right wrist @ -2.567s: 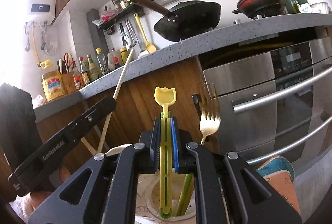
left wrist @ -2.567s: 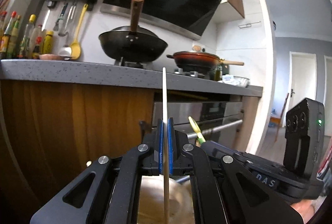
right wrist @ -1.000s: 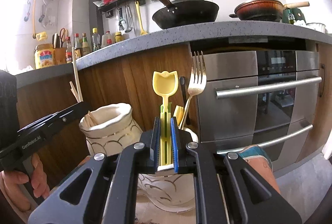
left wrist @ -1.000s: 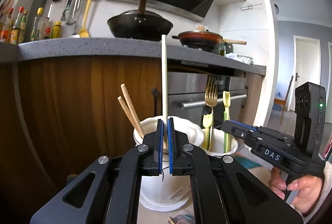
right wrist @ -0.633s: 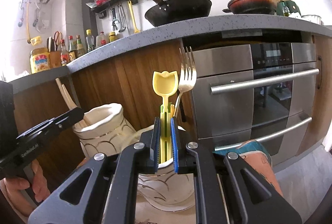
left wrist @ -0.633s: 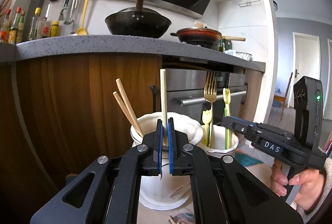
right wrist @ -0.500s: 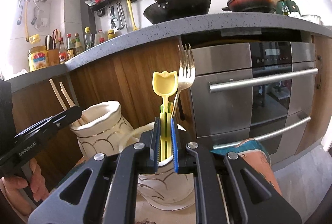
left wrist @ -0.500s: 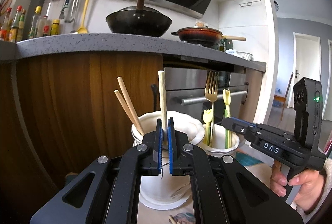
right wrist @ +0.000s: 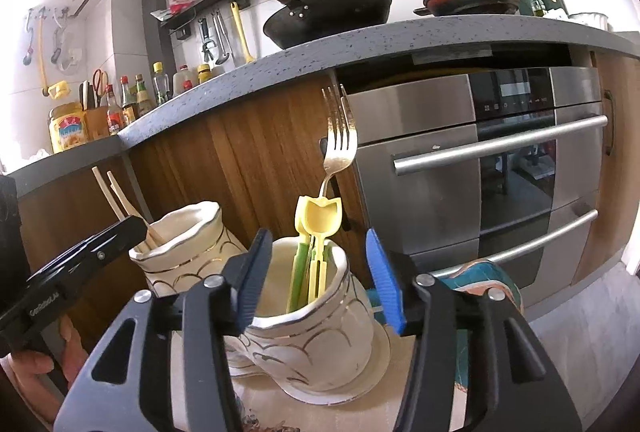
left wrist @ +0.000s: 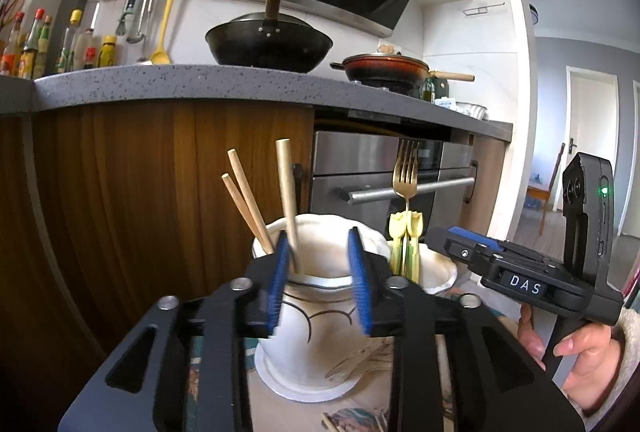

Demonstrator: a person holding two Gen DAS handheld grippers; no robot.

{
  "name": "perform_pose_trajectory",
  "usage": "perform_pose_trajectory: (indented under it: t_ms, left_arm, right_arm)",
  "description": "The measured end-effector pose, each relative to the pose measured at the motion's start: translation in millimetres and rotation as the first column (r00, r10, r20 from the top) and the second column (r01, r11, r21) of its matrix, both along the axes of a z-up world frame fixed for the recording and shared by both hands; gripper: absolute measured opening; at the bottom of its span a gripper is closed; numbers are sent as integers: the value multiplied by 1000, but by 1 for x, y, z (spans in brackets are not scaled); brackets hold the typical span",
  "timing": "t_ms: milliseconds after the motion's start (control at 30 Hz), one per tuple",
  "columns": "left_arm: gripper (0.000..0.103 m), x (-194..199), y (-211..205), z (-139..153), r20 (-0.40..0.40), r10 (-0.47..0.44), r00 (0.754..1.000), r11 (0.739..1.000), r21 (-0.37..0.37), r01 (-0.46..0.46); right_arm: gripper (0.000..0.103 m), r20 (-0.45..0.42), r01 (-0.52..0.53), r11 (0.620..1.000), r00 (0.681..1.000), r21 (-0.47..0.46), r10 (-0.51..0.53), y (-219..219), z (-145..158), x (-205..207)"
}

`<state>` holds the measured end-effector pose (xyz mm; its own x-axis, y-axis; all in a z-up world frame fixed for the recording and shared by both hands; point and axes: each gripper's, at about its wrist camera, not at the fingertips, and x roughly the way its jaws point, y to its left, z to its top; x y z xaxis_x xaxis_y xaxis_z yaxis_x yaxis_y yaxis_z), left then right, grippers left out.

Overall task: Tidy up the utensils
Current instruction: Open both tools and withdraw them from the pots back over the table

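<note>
both grippers' jaws spread: left gripper (left wrist: 320, 280) before chopstick vase (left wrist: 320, 312), right gripper (right wrist: 318, 276) before fork vase (right wrist: 316, 328).

The two pots (right wrist: 320, 328) are cream with thin gold curvy lines. The chopsticks (left wrist: 288, 200) are light tan. The fork (right wrist: 338, 144) is gold. The plastic spoon (right wrist: 319, 220) is yellow.

Yellow utensil (right wrist: 318, 220) in white holder (right wrist: 320, 316)
</note>
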<state>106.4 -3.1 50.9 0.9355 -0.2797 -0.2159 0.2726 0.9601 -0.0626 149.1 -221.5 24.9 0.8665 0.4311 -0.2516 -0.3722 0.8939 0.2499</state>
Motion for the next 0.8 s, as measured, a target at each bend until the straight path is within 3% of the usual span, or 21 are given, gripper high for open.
perform_pose_trajectory:
  t_ms: [100, 167, 333, 400, 433, 467, 800]
  left_arm:
    - [36, -6, 0, -1, 2, 16, 1000, 1000, 11, -16]
    - [49, -10, 2, 0, 4, 30, 1000, 1000, 6, -30]
    - [49, -23, 7, 0, -2, 67, 998, 998, 2, -67]
    - [64, -29, 10, -1, -3, 79, 997, 997, -1, -79]
    - [83, -32, 11, -1, 2, 85, 996, 996, -6, -85]
    - [86, -37, 13, -1, 14, 93, 996, 996, -17, -92]
    - [92, -56, 11, -17, -50, 109, 993, 993, 56, -106]
  right_arm:
    - [71, 13, 20, 1000, 1000, -21, -20, -1, 2, -8]
    - [78, 16, 36, 999, 999, -38, -35, -2, 3, -14]
    - [89, 5, 46, 998, 999, -47, -46, -6, 4, -27]
    - [93, 6, 49, 998, 999, -46, -48, -7, 5, -34]
    - [94, 7, 51, 997, 999, -51, -51, -7, 5, -38]
    - [96, 8, 52, 997, 999, -56, -52, -7, 5, -40]
    - [98, -10, 94, 992, 995, -86, -95, -9, -2, -65]
